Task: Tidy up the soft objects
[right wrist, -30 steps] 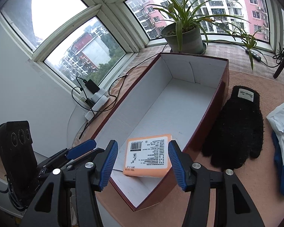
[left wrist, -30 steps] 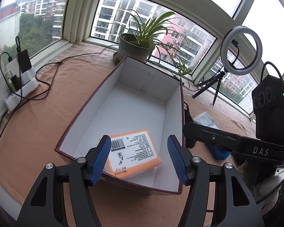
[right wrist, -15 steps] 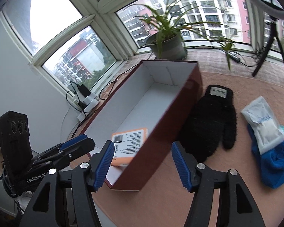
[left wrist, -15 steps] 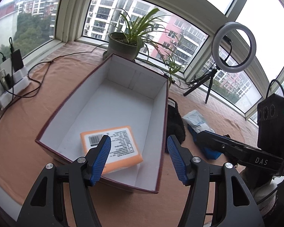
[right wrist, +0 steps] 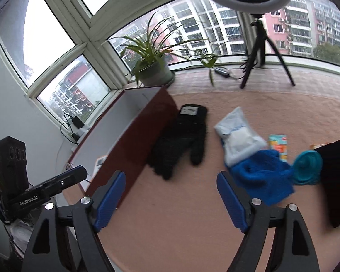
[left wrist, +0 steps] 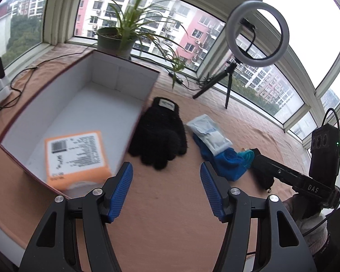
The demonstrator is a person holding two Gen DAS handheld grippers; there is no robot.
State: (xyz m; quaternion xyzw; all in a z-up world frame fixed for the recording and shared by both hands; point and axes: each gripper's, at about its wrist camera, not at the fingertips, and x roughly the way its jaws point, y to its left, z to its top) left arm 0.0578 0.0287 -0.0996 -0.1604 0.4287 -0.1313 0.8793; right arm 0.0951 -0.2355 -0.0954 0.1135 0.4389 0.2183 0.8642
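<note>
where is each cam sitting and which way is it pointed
Left wrist: on the left tongs, angled down at the orange-labelled pack in the dark red cardboard box; its own blue pads and the right tongs' black body show.
Right wrist: on the right tongs, open and empty, aimed at the blue knitted cloth; the left tongs' body shows.
Shared: box, fuzzy black glove, white plastic pouch.

Orange packet (left wrist: 76, 156) in box (left wrist: 115, 77) — black glove (left wrist: 161, 133) beside it.
</note>
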